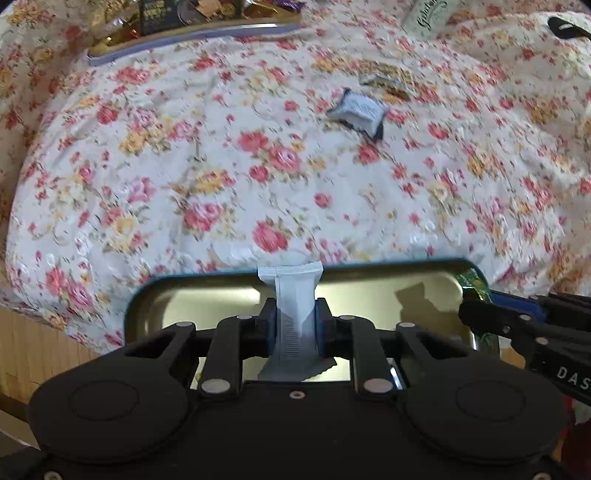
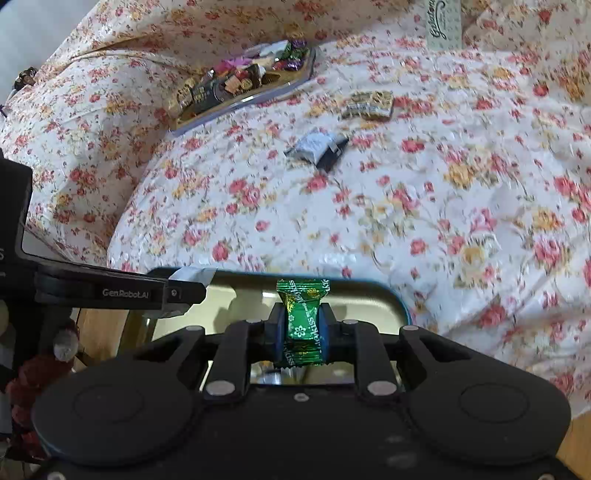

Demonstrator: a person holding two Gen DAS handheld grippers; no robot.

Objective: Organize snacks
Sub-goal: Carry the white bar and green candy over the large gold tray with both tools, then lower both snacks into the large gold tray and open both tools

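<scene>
My left gripper (image 1: 294, 325) is shut on a white snack packet (image 1: 291, 295) and holds it over a shiny metal tray with a teal rim (image 1: 192, 295). My right gripper (image 2: 303, 325) is shut on a green foil candy (image 2: 303, 317) above the same tray (image 2: 384, 299). The right gripper also shows at the right edge of the left wrist view (image 1: 517, 321), and the left gripper at the left of the right wrist view (image 2: 188, 291). A silver-grey wrapped snack (image 1: 357, 110) (image 2: 314, 146) and a gold-brown packet (image 1: 388, 79) (image 2: 367, 105) lie on the floral cloth.
A second tray full of assorted candies (image 2: 243, 79) (image 1: 184, 37) sits at the far left. A pale labelled box (image 2: 445, 26) (image 1: 424, 16) stands at the back. The floral cloth (image 1: 221, 166) covers a rounded surface; a wooden edge (image 1: 37, 350) shows lower left.
</scene>
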